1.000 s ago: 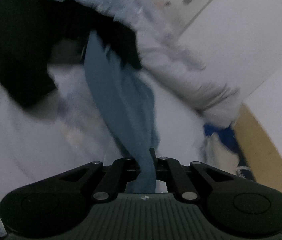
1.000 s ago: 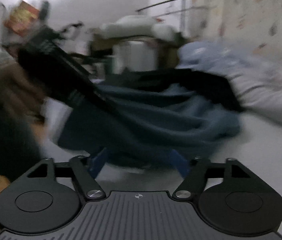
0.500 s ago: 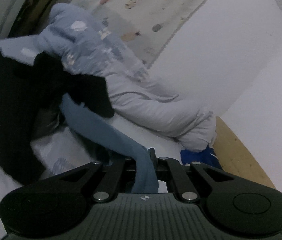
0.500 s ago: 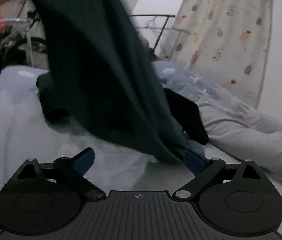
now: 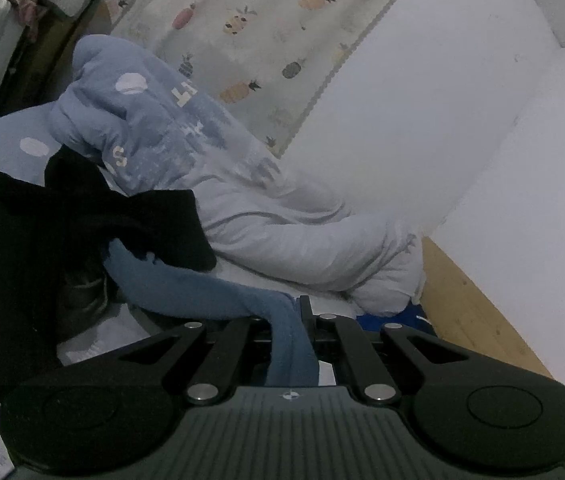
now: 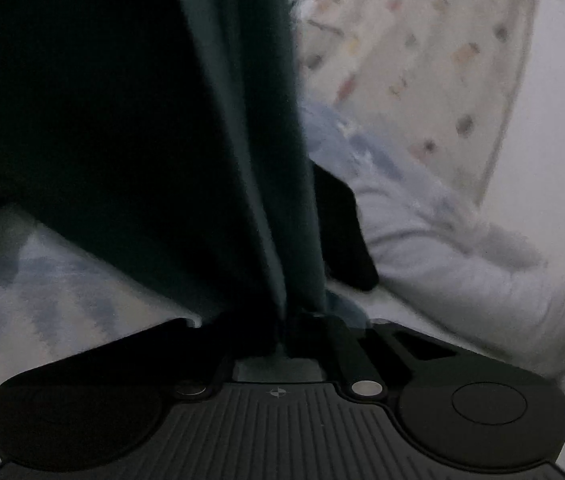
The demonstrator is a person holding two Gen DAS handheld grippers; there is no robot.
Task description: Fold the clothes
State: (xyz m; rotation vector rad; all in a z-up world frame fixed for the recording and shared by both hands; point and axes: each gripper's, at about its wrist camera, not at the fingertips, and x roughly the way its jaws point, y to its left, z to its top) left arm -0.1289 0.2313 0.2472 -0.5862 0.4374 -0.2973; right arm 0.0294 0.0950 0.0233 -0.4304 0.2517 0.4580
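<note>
A quilt (image 5: 266, 216) lay bunched along the wall on the bed (image 5: 94, 344), with a curtain (image 5: 266, 40) behind it. A dark garment (image 5: 10, 248) lay left of the quilt, over the far end of a sweater (image 5: 202, 292) that stretched toward the camera.

Soft, fuzzy matt blue fleece garment (image 5: 202, 292) beside matt black cloth (image 5: 154, 220); pale blue printed cotton duvet (image 5: 242, 200), rumpled, behind. Far: thin pineapple-print fabric curtain (image 5: 274, 40). Right: bare, unvarnished-looking wood bed frame (image 5: 478, 320). Near: ribbed matt black plastic gripper body (image 5: 294, 428) w/ shiny metal rivets.
</note>
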